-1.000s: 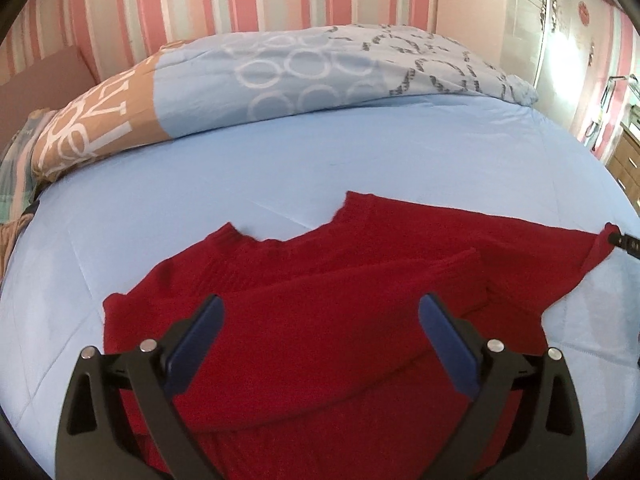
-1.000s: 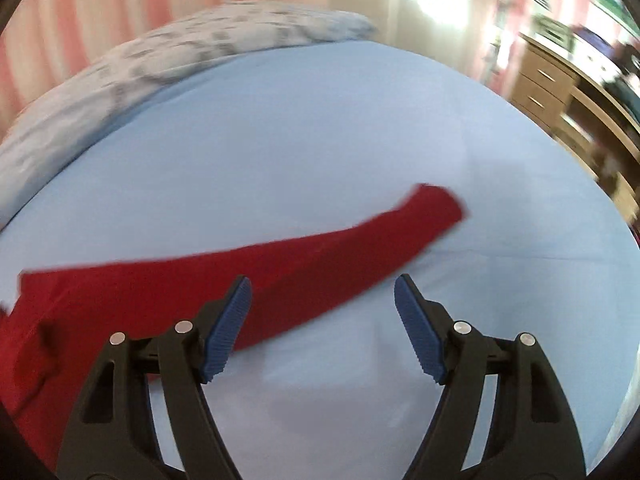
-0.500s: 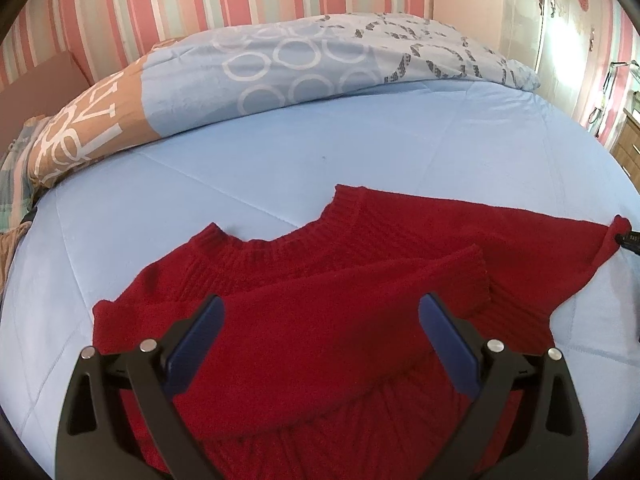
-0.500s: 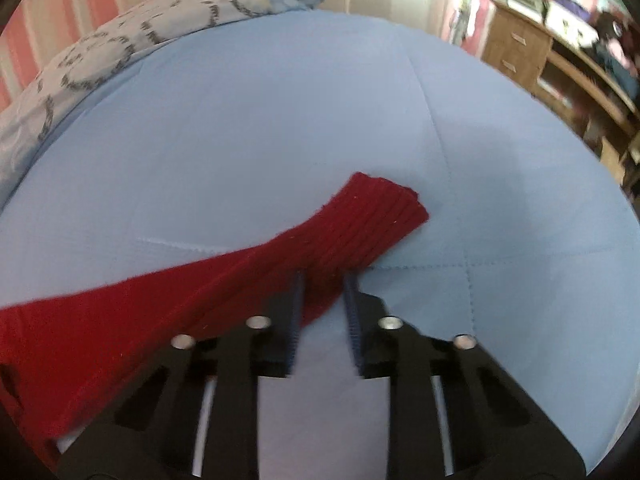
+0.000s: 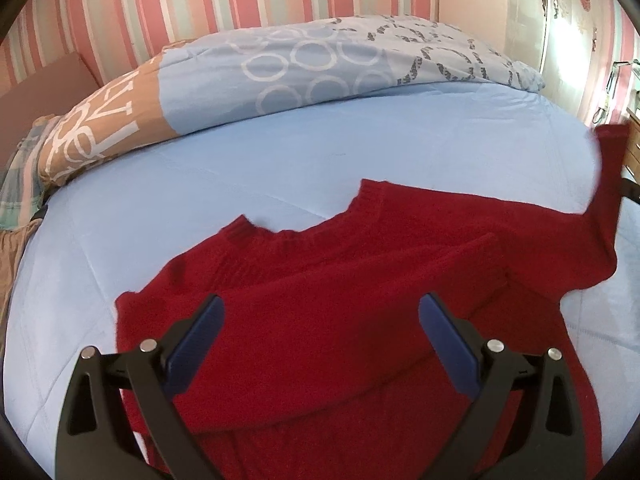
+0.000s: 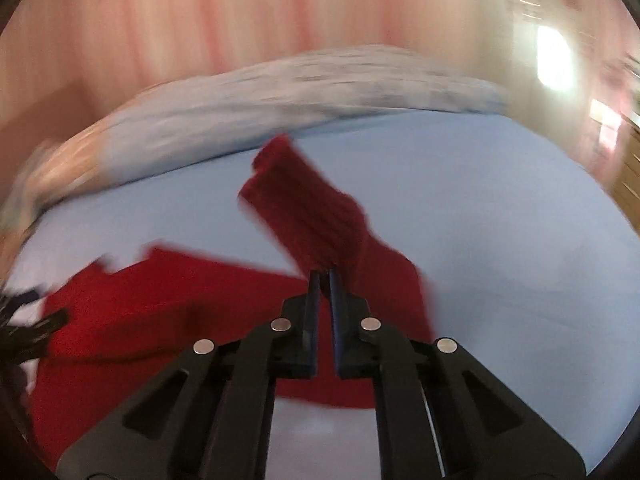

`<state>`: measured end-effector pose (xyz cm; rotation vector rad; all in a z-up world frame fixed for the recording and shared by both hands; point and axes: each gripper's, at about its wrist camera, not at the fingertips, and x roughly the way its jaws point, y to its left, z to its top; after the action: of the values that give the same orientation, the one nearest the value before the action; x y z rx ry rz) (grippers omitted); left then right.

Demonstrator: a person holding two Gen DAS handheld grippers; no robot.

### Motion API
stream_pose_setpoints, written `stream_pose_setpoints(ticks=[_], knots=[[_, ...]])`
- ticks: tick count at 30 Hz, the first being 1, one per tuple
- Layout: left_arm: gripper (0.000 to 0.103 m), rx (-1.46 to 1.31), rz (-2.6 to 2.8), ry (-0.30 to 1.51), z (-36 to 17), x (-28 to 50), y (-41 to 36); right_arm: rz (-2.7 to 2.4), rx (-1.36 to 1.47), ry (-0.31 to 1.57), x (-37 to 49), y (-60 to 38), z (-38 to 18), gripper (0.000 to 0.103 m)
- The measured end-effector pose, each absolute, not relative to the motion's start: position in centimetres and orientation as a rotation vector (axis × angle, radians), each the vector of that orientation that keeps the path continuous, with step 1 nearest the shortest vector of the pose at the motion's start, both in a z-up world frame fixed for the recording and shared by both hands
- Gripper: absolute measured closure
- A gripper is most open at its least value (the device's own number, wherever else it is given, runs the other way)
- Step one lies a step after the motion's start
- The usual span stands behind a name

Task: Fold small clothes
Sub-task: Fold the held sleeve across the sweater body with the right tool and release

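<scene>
A small red knitted sweater lies on the light blue bed sheet, neckline toward the pillows, with one sleeve folded across its chest. My left gripper hovers open and empty over the sweater's body. My right gripper is shut on the other sleeve near its ribbed cuff and holds it lifted off the bed. That raised sleeve also shows at the right edge of the left wrist view. The right wrist view is blurred by motion.
A folded blue and tan duvet lies along the head of the bed below a pink striped wall. A white wardrobe and a wooden dresser stand to the right of the bed.
My right gripper closed on the outstretched sleeve near its cuff, then lifted it and swung it up and toward the sweater's body. My left gripper stayed open above the sweater.
</scene>
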<state>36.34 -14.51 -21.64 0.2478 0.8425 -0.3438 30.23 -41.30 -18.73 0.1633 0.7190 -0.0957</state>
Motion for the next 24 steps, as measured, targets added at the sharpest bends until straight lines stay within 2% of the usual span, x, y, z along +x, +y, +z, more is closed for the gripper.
stream_pose_setpoints(ticks=[3,7,9,10,11,15,22,23,24], knots=[[0.005,0.222,-0.322,0.844,-21.3,36.2,-12.8,0.069,0.121,0.759,31.8,-35.0,-19.6,0.099],[0.005,0.188,-0.292,0.872,-21.6,36.4,-10.4,0.209,0.050,0.914,33.9,-27.7,-24.2,0.102],[0.005,0.169,-0.294,0.890,-21.9,36.4,-9.6,0.225,-0.002,0.944,33.7,-25.9,-25.4,0.099],[0.005,0.160,-0.303,0.902,-22.1,36.4,-9.3,0.232,-0.011,0.955,33.3,-25.7,-25.6,0.091],[0.005,0.151,-0.317,0.909,-22.3,36.3,-9.2,0.227,-0.014,0.950,32.6,-25.7,-25.5,0.082],[0.005,0.130,-0.404,0.910,-22.9,35.5,-11.0,0.138,-0.033,0.903,31.1,-29.0,-24.4,0.074],[0.005,0.164,-0.540,0.914,-24.2,34.6,-18.9,-0.027,0.026,0.875,30.6,-36.4,-23.2,0.073],[0.014,0.171,-0.556,0.918,-24.5,34.5,-19.9,-0.035,0.038,0.875,30.5,-37.1,-23.2,0.073],[0.034,0.186,-0.578,0.930,-24.8,34.5,-21.0,-0.042,0.047,0.877,30.4,-37.7,-23.4,0.073]])
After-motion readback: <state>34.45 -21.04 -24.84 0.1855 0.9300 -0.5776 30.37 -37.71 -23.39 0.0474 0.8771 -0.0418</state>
